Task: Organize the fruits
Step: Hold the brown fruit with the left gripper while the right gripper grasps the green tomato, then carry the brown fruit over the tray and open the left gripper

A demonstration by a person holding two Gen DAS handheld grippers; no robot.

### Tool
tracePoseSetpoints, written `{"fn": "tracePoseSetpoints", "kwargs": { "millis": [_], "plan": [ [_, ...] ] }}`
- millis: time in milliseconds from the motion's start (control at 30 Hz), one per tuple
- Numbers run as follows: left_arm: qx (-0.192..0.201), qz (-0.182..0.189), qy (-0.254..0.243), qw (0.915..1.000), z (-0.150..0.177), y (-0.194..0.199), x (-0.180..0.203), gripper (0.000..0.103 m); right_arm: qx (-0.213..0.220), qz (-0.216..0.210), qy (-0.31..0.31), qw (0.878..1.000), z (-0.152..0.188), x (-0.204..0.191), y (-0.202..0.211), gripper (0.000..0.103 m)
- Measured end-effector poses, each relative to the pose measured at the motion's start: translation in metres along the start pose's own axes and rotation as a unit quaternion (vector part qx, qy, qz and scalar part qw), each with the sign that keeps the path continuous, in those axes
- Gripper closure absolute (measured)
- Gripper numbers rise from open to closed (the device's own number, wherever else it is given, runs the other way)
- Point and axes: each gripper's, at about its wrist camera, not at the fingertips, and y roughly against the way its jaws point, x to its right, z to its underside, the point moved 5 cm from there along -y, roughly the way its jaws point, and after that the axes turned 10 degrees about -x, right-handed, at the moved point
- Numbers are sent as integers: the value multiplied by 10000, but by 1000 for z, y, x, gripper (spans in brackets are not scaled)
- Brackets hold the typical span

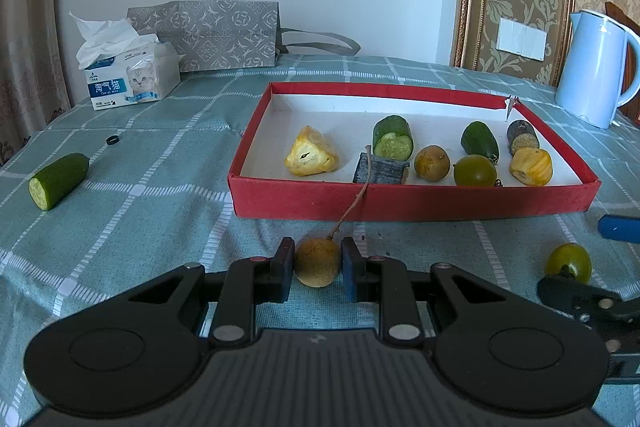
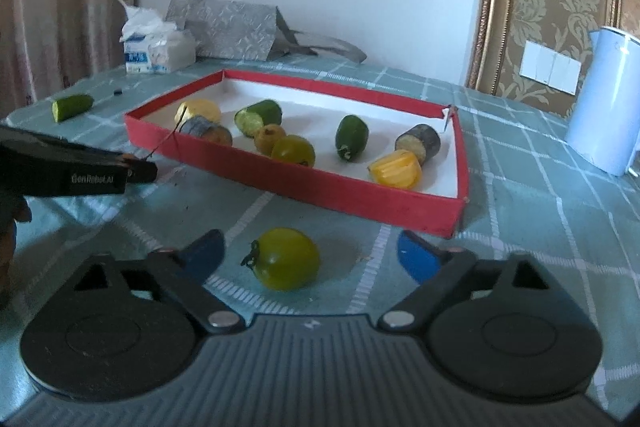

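Note:
My left gripper [image 1: 317,264] is shut on a brown longan [image 1: 318,262] with a long stem, just in front of the red tray [image 1: 408,199]. My right gripper [image 2: 310,255] is open around a green tomato [image 2: 287,264] that lies on the tablecloth; the tomato also shows in the left wrist view [image 1: 569,262]. The tray holds several pieces: jackfruit [image 1: 310,157], cucumber [image 1: 393,138], a longan [image 1: 431,163], a green tomato [image 1: 475,170]. A loose cucumber piece [image 1: 58,180] lies on the cloth far left.
A tissue pack [image 1: 132,75] and a grey bag [image 1: 208,35] stand at the back left. A pale blue kettle [image 1: 596,67] stands at the back right. A small black ring [image 1: 113,139] lies on the cloth. The left gripper's body [image 2: 72,173] shows in the right wrist view.

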Motion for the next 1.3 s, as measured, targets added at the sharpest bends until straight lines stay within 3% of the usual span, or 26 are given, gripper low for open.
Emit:
{"fn": "tracePoseSetpoints", "kwargs": {
  "millis": [200, 267, 400, 467, 533, 933, 1300],
  "plan": [
    [-1, -5, -5, 10000, 0, 0, 0, 79, -116, -54, 195, 9997, 0, -9, -4, 31],
    [-1, 0, 0, 10000, 0, 0, 0, 79, -198, -75, 301, 9993, 0, -13, -7, 44],
    [-2, -6, -6, 10000, 0, 0, 1, 79, -166, -119, 391, 9990, 1, -17, -5, 49],
    [-1, 3, 4, 10000, 0, 0, 0, 79, -167, -183, 351, 9991, 1, -16, -5, 60],
    [-2, -1, 0, 10000, 0, 0, 0, 79, -165, -144, 298, 9993, 1, -15, -4, 64],
    [1, 18, 19, 10000, 0, 0, 0, 79, -146, -29, 214, 9997, 2, -10, -3, 64],
    [16, 91, 72, 9999, 1, 1, -2, 79, -3, 283, -478, 9985, 0, 27, -3, 65]
  ]
}}
